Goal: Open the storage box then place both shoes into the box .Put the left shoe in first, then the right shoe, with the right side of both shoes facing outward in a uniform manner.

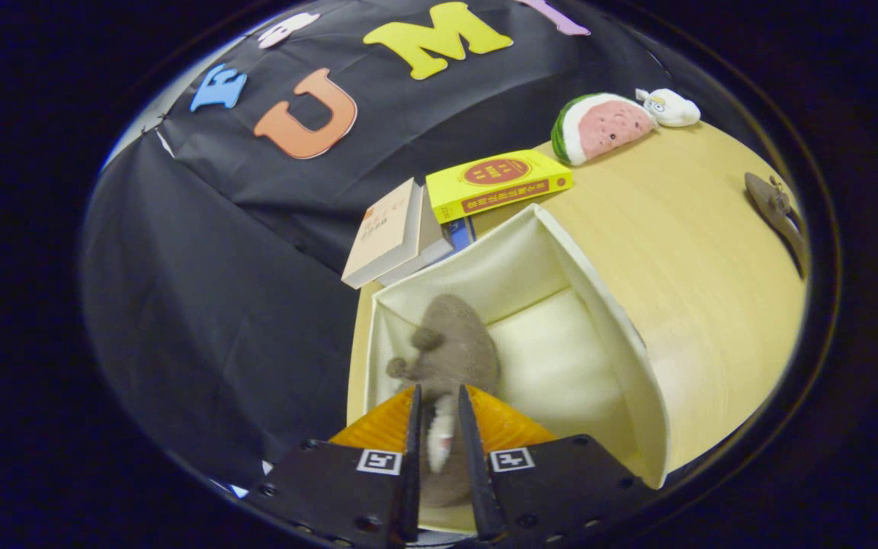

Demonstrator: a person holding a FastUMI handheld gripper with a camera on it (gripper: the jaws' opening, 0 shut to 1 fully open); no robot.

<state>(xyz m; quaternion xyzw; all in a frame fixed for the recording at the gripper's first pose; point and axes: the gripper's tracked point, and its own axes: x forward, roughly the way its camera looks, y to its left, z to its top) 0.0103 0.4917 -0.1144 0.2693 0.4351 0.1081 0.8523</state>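
Item: 1 shoe (450, 347), pinched by gripper (439, 415) inside open box (599, 282). Advice: lower it flat against the wall, then release.

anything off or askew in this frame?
Nothing spilled or damaged. The gripper is shut on a grey shoe, holding it inside the open cream box. The second shoe lies apart near the far edge of the table. One book leans tilted against the others.
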